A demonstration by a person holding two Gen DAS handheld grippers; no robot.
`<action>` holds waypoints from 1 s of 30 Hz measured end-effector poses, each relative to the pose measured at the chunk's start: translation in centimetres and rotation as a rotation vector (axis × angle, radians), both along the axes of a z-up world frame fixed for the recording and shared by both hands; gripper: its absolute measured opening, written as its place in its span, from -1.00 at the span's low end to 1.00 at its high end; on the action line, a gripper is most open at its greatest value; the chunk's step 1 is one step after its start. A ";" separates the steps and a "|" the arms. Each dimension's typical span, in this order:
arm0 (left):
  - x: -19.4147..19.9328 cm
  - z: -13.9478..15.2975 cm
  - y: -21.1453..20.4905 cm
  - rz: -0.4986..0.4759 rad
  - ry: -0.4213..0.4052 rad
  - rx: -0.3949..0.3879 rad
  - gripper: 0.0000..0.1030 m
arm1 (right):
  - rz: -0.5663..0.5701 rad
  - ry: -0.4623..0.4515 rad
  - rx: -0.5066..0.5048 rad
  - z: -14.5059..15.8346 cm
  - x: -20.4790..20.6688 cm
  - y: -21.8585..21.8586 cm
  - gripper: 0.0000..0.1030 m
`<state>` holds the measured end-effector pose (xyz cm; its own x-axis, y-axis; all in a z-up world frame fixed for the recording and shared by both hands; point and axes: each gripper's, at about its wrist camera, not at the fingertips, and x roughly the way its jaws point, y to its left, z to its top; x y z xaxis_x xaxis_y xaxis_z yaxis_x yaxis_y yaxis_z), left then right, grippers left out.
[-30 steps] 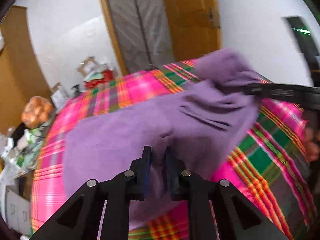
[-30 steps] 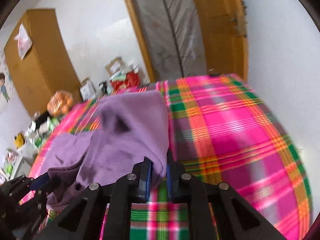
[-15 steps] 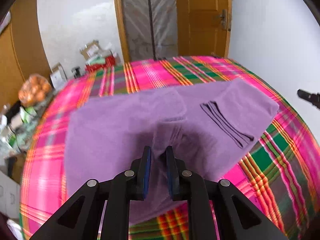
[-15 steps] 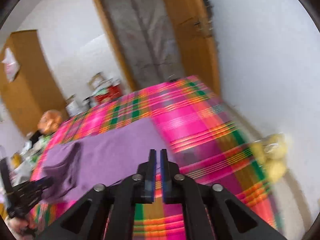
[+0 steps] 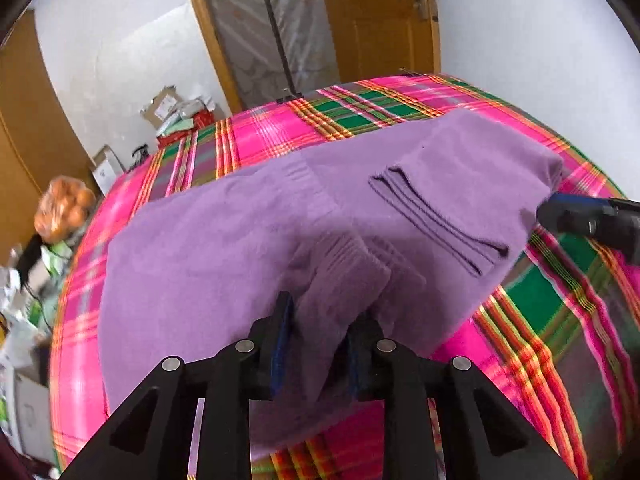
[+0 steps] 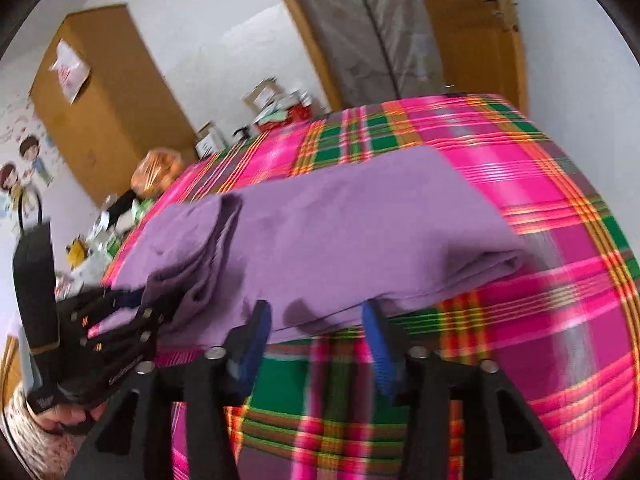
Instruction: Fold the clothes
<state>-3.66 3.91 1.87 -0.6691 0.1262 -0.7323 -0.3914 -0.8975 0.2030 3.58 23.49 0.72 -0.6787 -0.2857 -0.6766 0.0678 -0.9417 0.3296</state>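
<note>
Purple garment (image 5: 248, 248) spread partly folded on a plaid-covered bed (image 5: 560, 320), left gripper (image 5: 320, 344) with jaws clenched on a bunched fold at its near edge, right gripper (image 6: 316, 332) jaws spread wide, empty, just at the garment's near edge.

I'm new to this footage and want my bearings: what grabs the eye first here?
A soft purple fleece garment lies spread across a loud pink-and-green plaid bedspread and fills the middle of both views. The left gripper pinches a bunched fold at its near edge, while the right gripper is open at the garment's other near edge.
</note>
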 end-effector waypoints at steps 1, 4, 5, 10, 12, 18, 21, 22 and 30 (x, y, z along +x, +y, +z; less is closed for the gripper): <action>-0.2 0.1 0.0 -0.004 0.004 0.003 -0.55 | 0.015 -0.003 0.004 -0.1 -0.1 -0.5 0.06; -0.6 1.3 -1.3 -0.010 0.012 0.057 -0.76 | 0.040 -0.012 0.013 -0.3 -0.7 -1.8 0.06; -0.5 1.8 -1.9 -0.001 0.031 0.070 -0.80 | 0.040 -0.015 0.015 -0.4 -0.8 -2.0 0.06; 0.5 5.7 -7.1 0.085 0.183 0.097 -0.84 | 0.036 -0.023 0.021 -0.7 -0.8 -2.9 0.06; 0.9 7.0 -9.6 0.131 0.228 0.100 -0.85 | 0.040 -0.021 0.025 -0.6 -0.8 -3.3 0.09; 1.7 9.0 -17.2 0.286 0.289 0.123 -0.85 | 0.069 -0.021 0.035 -0.3 -0.9 -5.2 0.09; 2.0 9.3 -21.1 0.367 0.303 0.140 -0.85 | 0.097 -0.020 0.041 -0.2 -0.9 -6.4 0.09; 2.1 9.0 -22.3 0.393 0.298 0.146 -0.85 | 0.104 -0.021 0.046 -0.2 -0.9 -6.8 0.09; 2.4 4.7 -30.2 0.594 0.208 0.190 -0.85 | 0.090 -0.029 0.070 -0.1 -0.8 -7.9 0.09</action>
